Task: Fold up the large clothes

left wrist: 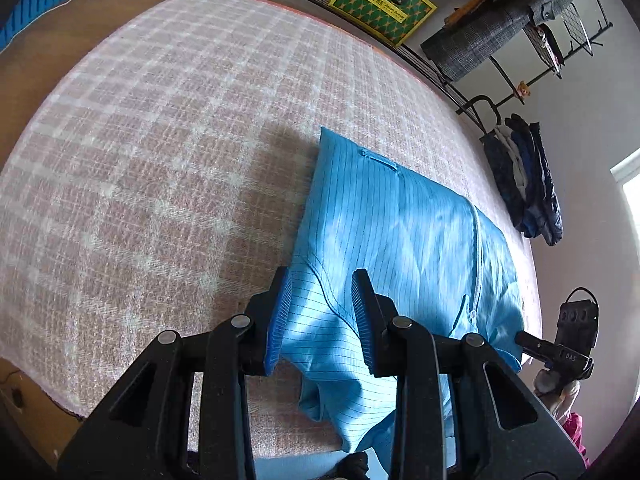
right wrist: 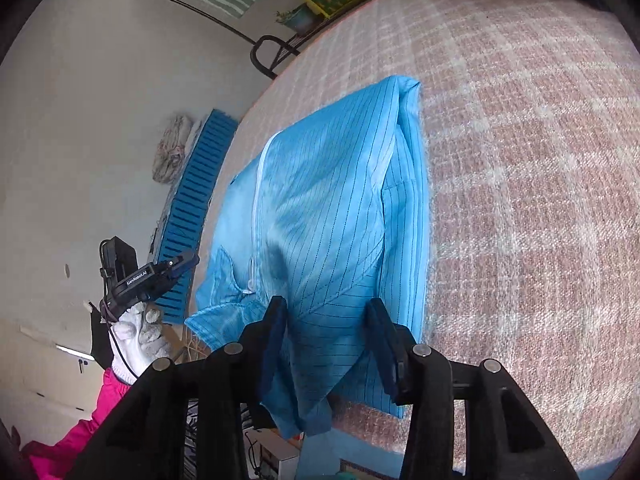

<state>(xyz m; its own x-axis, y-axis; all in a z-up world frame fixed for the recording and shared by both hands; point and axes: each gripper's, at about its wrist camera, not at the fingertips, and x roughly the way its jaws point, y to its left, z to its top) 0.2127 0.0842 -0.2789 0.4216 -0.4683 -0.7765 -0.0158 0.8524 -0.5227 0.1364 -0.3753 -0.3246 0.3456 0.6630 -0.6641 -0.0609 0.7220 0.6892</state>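
Fingers [left wrist: 280, 312] of both the left gripper [left wrist: 320, 312] and right gripper [right wrist: 328, 340] stand spread over the blue garment's [left wrist: 392, 232] near edge on the bed [left wrist: 160, 140], apparently poised to pinch it for folding.

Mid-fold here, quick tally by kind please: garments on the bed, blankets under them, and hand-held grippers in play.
Blue striped garment: 1, partly folded on the bed
Pink plaid blanket: 1, under the garment
Hand-held grippers: 2, left hand-held gripper and right hand-held gripper, both open over the near edge of the garment
Total: 4
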